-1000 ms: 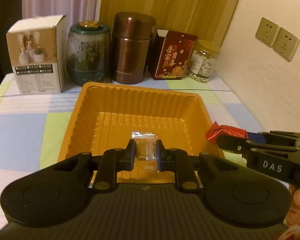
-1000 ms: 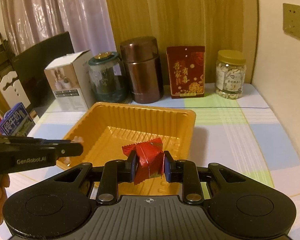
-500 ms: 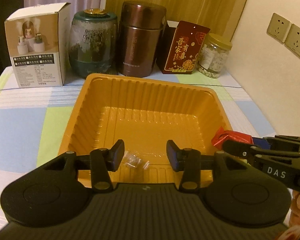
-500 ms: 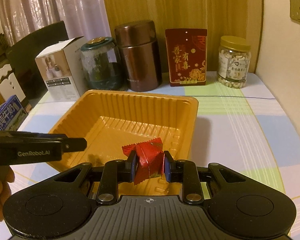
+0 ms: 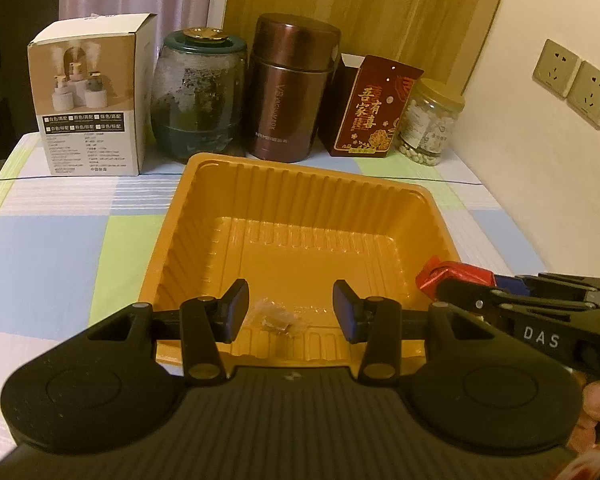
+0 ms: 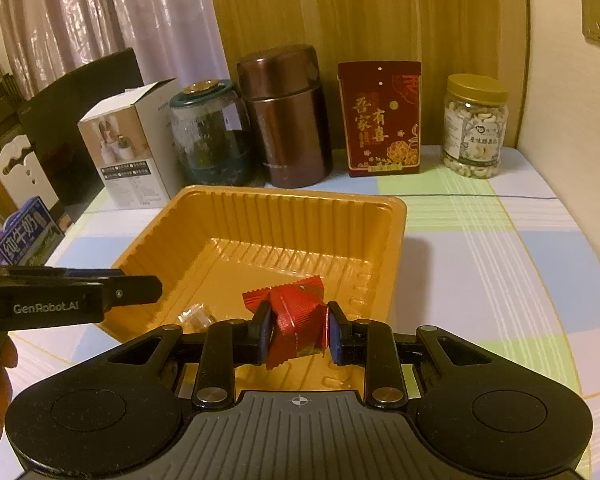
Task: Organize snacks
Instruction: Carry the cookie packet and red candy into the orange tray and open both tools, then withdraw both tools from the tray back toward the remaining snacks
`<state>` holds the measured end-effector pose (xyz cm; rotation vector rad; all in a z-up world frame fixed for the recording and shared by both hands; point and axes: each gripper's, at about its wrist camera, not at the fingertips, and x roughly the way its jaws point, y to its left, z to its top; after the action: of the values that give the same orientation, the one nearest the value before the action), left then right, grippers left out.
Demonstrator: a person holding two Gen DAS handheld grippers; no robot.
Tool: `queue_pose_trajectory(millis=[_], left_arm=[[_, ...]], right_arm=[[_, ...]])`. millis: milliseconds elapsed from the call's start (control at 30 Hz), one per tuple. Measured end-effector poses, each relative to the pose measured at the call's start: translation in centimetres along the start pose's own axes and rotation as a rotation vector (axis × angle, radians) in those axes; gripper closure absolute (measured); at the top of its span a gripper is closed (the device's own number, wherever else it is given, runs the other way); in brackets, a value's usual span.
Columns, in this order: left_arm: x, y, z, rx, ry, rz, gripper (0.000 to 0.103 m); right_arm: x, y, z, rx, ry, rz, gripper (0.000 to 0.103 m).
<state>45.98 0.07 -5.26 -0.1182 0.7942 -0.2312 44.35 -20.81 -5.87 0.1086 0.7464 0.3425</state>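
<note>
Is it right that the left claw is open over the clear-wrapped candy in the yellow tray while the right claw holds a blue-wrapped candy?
Not quite. The candy in the right claw is wrapped in red, not blue, as the right wrist view shows. The rest holds: the left claw is open over the clear-wrapped candy lying in the yellow tray.
</note>
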Motion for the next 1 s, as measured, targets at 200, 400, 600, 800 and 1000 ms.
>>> queue_pose_trajectory(millis=[200,400,600,800,1000], left_arm=[[-0.4,-0.1,-0.2,0.005,-0.002,-0.002,0.061],[-1.3,-0.3,-0.7,0.01,-0.003,0.003,0.061],[-3.1,-0.7,-1.8,0.006,-0.001,0.009,0.061],[-6.9,-1.5,-3.0,-0.011,-0.018,0.011,0.061],[-12.0,-2.2,-5.0,-0.024,-0.042,0.014,0.06]], right_arm=[[0.3,-0.5,0.0,0.04,-0.01,0.056,0.044],[-1.4,-0.9,-0.2,0.054,-0.056,0.047,0.025],[-4.4,-0.4,-0.7,0.022,-0.07,0.013,0.025],[-8.6,0.9,-1.2,-0.004,-0.082,-0.01,0.025],[-13.9,2.1,-2.1,0.035,-0.089,-0.019,0.025]])
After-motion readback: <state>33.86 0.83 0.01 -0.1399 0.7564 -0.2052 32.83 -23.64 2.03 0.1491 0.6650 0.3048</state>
